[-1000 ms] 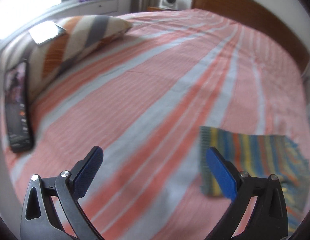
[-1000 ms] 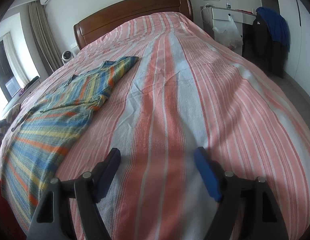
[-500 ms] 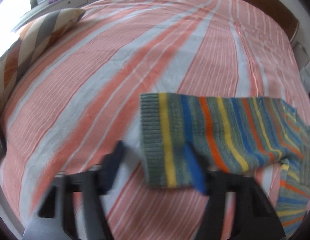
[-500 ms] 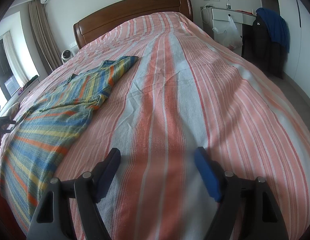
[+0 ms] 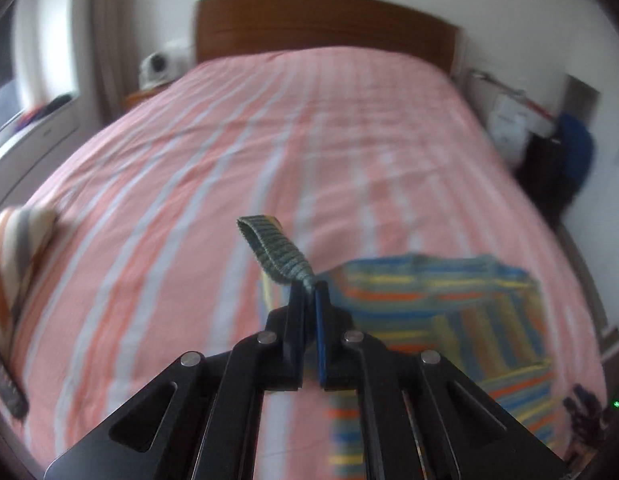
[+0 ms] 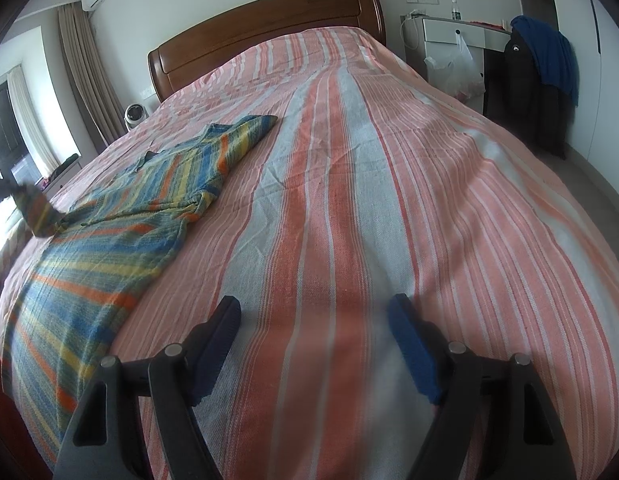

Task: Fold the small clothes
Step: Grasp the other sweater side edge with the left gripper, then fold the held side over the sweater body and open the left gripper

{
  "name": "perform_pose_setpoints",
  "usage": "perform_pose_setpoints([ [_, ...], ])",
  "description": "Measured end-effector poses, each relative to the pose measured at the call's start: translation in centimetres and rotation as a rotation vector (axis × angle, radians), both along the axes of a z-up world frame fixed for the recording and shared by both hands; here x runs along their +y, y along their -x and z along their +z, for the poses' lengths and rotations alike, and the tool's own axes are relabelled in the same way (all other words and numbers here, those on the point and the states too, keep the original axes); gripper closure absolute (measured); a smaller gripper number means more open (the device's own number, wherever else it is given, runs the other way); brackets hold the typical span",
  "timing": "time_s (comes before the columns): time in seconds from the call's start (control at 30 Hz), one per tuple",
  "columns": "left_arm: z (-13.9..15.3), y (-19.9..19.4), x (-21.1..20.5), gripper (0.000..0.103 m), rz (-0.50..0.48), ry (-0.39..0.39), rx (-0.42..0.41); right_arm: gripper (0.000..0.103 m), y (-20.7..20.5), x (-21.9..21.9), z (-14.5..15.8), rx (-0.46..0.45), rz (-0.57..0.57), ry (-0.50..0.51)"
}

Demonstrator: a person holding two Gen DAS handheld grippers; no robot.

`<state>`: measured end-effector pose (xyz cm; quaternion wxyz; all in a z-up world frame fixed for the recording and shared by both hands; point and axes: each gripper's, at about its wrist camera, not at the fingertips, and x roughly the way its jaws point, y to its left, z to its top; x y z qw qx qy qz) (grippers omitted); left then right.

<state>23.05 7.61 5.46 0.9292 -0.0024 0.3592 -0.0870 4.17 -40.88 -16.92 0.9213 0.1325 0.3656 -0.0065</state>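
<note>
On the pink-and-white striped bed cover [image 6: 349,220] lies the striped knitted sweater [image 6: 109,240], spread toward the left side; no writing or brand can be read anywhere. The left gripper [image 5: 308,292], wide open a second ago, has just been closing and now pinches the sweater's ribbed cuff [image 5: 275,250], which has come up off the cover. The right gripper [image 6: 315,340] stands wide with nothing between its jaws, unmoved above bare cover.
</note>
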Motion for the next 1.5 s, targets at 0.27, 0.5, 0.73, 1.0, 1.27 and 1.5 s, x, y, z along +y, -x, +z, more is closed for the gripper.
perform_pose_setpoints([
  [0.27,-4.0,0.3,-16.8,0.094,-0.229,-0.028,0.042,0.027,0.0,0.0,0.0,0.0,-0.001,0.001],
  [0.5,-9.7,1.8,-17.2,0.034,-0.248,0.019,0.208,0.027,0.0,-0.2,0.0,-0.002,0.001,-0.003],
  [0.73,-7.8,2.9,-3.2,0.019,-0.059,0.107,0.123,0.027,0.2,-0.5,-0.1,-0.016,0.004,-0.024],
  [1.0,-10.7,0.5,2.3,0.027,-0.006,0.246,0.188,0.027,0.0,0.0,-0.1,-0.003,0.005,-0.006],
  [1.27,-14.8,-1.5,-1.7,0.097,-0.056,0.118,0.193,0.027,-0.2,0.6,0.0,0.007,0.0,0.028],
  [1.5,-16.6,0.6,0.8,0.099,0.055,0.186,0.2,0.027,-0.1,0.6,-0.1,0.0,0.0,0.022],
])
